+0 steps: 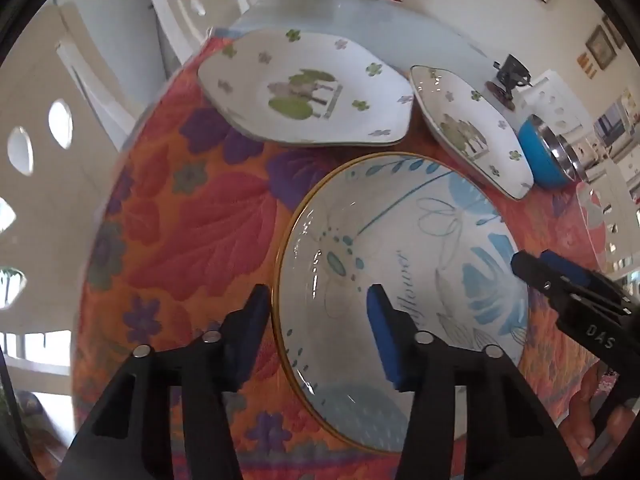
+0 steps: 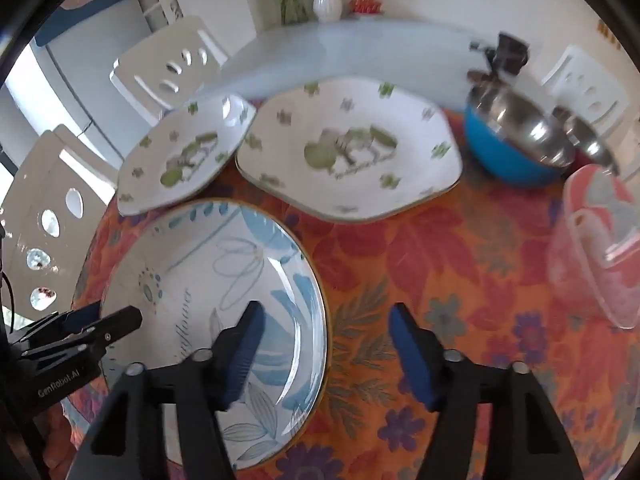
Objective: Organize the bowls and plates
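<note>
A large round bowl with blue flowers and a gold rim (image 1: pixel 420 248) (image 2: pixel 224 280) sits on the floral cloth. My left gripper (image 1: pixel 316 320) is open, its jaws straddling the bowl's left rim, one finger outside and one inside. My right gripper (image 2: pixel 324 344) is open, straddling the bowl's right rim. It also shows in the left wrist view (image 1: pixel 532 268). Behind lie two white plates with green clover prints, a large one (image 1: pixel 304 88) (image 2: pixel 352 152) and a smaller one (image 1: pixel 472 128) (image 2: pixel 184 160). A blue bowl with a steel inside (image 1: pixel 548 152) (image 2: pixel 516 136) stands at the right.
An orange floral tablecloth (image 1: pixel 192 240) (image 2: pixel 440 260) covers the near table. A clear plastic container (image 2: pixel 600 248) stands at the right. A white vase (image 2: pixel 327 0) and a small black device (image 2: pixel 504 56) are at the back. White chairs (image 2: pixel 168 64) surround the table.
</note>
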